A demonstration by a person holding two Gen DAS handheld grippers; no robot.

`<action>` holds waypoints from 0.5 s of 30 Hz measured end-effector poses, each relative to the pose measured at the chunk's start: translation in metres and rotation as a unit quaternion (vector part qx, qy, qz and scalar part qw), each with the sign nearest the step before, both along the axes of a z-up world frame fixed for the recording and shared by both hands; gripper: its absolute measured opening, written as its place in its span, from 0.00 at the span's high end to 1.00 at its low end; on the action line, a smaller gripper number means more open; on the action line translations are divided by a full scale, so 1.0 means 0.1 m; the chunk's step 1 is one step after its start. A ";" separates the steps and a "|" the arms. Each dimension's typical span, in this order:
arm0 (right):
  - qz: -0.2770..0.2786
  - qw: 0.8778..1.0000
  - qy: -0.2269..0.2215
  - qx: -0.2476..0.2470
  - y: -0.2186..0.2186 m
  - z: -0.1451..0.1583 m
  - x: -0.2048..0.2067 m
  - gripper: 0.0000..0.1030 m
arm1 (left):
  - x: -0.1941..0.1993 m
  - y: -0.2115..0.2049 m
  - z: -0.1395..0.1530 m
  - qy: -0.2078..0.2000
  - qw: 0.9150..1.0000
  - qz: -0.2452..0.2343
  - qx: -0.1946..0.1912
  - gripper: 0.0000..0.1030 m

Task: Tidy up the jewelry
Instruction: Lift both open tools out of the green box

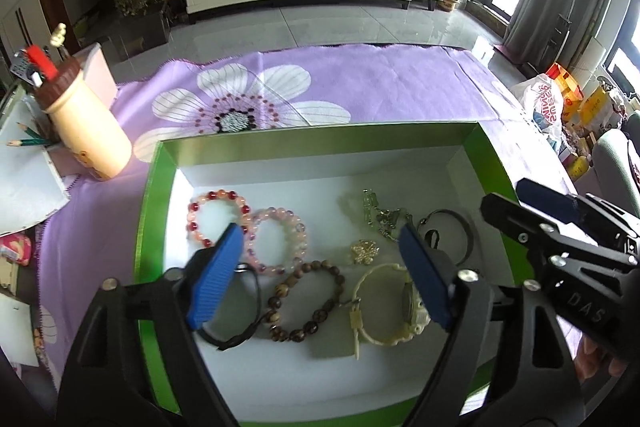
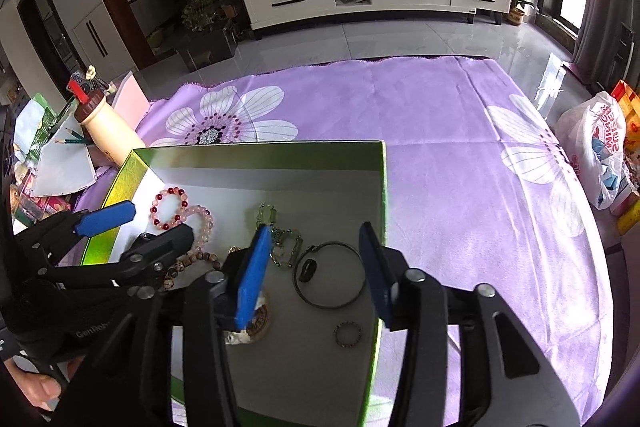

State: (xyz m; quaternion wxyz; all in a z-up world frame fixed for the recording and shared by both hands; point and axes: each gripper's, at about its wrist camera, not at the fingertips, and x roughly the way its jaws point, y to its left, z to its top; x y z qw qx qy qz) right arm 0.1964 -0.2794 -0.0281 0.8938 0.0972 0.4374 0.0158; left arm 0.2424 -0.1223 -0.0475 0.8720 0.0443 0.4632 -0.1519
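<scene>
Purple cloth (image 2: 440,131), four bracelets (image 1: 216,217), one watch (image 1: 394,303)

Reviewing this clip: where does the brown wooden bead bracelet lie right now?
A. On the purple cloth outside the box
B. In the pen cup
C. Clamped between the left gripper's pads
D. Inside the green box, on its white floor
D: the brown wooden bead bracelet rests on the white floor of the green box, beside the cream watch.

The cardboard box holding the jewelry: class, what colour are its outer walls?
Green cardboard box, white inside; clearest in the left wrist view.
</scene>
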 end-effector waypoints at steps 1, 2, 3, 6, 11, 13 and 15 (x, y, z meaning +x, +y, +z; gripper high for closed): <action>-0.003 1.000 -0.001 -0.002 -0.01 0.02 -0.03 0.47 | -0.03 0.02 0.04 -0.005 1.000 0.002 0.001 0.16; -0.006 1.000 -0.001 -0.005 -0.02 0.04 -0.05 0.41 | -0.06 0.04 0.06 -0.008 1.000 0.003 0.004 0.15; -0.009 1.000 -0.002 -0.008 -0.02 0.06 -0.08 0.36 | -0.09 0.07 0.09 -0.011 1.000 0.005 0.007 0.14; -0.011 1.000 -0.001 -0.015 -0.04 0.12 -0.17 0.25 | -0.16 0.18 0.18 -0.018 1.000 0.011 0.008 0.10; 0.004 0.999 0.001 -0.036 0.06 0.21 -0.32 0.12 | -0.26 0.34 0.32 -0.026 0.999 0.023 0.007 0.05; 0.011 0.999 -0.002 -0.043 0.11 0.25 -0.38 0.07 | -0.29 0.38 0.37 -0.030 0.999 0.025 0.007 0.04; 0.015 0.999 -0.002 -0.046 0.16 0.28 -0.42 0.01 | -0.34 0.44 0.42 -0.032 0.999 0.028 0.005 0.02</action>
